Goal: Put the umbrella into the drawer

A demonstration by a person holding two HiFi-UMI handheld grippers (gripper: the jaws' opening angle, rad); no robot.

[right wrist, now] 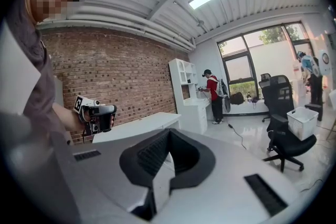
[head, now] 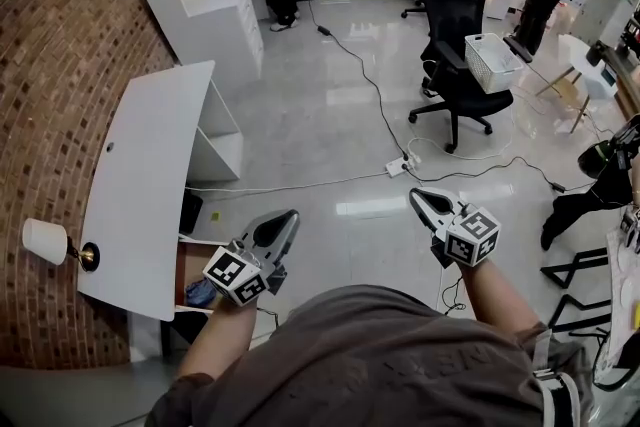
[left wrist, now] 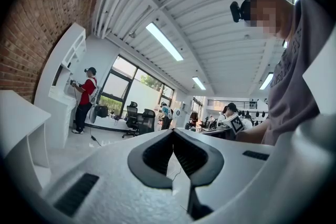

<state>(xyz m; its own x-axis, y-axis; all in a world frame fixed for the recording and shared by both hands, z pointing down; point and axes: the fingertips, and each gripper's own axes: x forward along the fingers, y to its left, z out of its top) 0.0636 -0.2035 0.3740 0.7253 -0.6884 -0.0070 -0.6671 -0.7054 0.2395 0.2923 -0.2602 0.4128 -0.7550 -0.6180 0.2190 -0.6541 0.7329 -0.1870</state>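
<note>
Shut tip to tip, both pairs of jaws hold nothing. The left gripper (head: 285,220) and the right gripper (head: 420,200) point toward twelve o'clock over the pale floor (head: 330,125), side by side with a gap between them.

The brick wall (head: 50,65) fills the nine o'clock side, and the white desk (head: 150,185) stands against it, at nine to ten o'clock from the left gripper. A black office chair (head: 455,45) carrying a white basket (head: 492,60) stands at one o'clock, well apart.

No umbrella can be picked out for certain. A small blue thing (head: 200,293) lies in a brown opening (head: 190,265) under the desk's near edge, at seven o'clock just beside the left gripper. This may be the umbrella, or the opening may be the drawer. If so, the left hand is nearer. Its long axis cannot be told.
</note>
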